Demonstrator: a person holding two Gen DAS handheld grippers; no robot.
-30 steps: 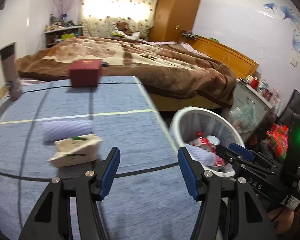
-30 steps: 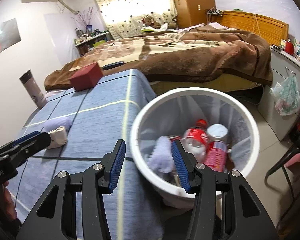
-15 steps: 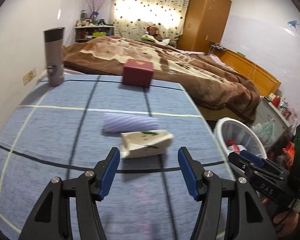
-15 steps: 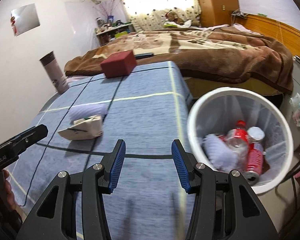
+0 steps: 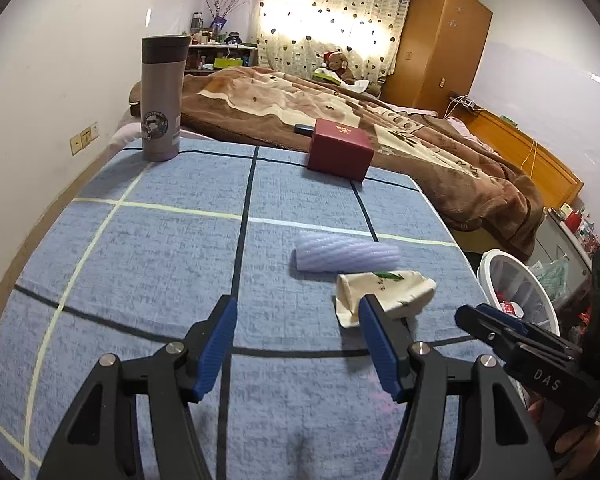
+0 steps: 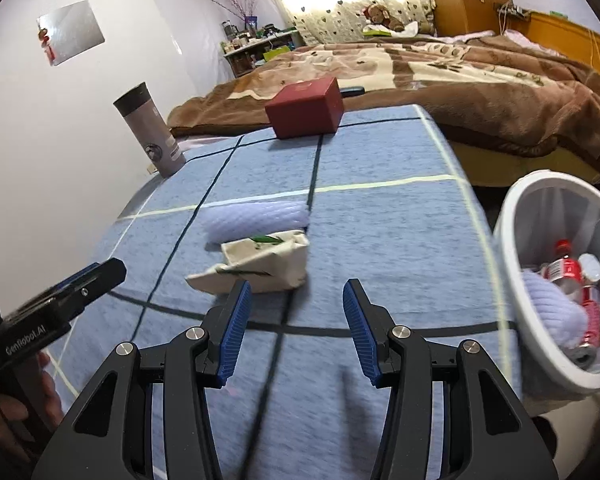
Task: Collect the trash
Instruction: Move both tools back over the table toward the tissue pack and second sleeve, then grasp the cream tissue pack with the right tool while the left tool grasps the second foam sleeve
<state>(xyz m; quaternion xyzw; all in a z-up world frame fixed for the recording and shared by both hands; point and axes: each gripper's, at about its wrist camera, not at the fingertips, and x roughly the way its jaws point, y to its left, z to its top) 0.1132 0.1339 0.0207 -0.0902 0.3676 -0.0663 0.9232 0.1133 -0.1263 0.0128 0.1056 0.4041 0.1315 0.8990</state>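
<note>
A matt, nubbly blue cloth [image 5: 148, 248] covers the table, bearing a crumpled cream paper carton [image 5: 384, 292], a ribbed lilac foam sleeve [image 5: 346, 256], a smooth brushed-metal flask [image 5: 162, 100] and a satin maroon box [image 5: 340, 154], beside a glossy white plastic bin [image 6: 512, 280] and a plush brown blanket [image 5: 440, 152].

Crumpled cream carton [image 5: 384, 294] (touching lavender roll [image 5: 346, 255]) on tablecloth.
</note>
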